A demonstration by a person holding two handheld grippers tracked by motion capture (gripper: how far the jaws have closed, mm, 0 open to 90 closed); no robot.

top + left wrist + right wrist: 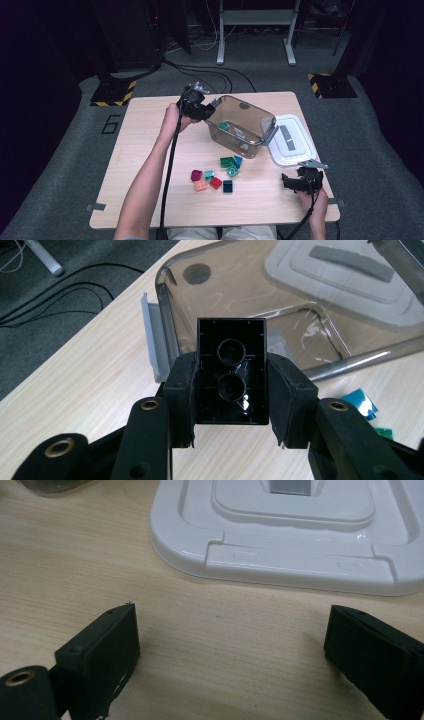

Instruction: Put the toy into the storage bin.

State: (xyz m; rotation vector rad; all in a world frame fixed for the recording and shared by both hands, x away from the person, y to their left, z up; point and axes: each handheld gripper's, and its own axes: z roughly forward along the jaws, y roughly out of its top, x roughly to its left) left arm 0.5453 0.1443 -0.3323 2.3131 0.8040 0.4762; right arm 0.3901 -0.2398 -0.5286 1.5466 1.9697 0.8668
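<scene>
The left gripper (pixel 231 405) holds a black brick (pixel 231 371) tight between its jaws, underside toward the camera, just beside the far-left rim of the clear bin (pixel 241 126), which stands near the middle of the table (pixel 150 145). I think the brick is about to be dropped into the bin; if the jaws open too early, it may hit the rim and fall outside on the table, or the gripper may push the light bin. Inside the bin I can see one teal brick (pixel 223 126) and something pale that I cannot identify. The white lid (pixel 291 140) lies beside the bin toward the right edge. The right gripper (pixel 232 645) rests wide open and empty near the front-right corner. More coloured bricks (pixel 216 175) wait near the front edge.
</scene>
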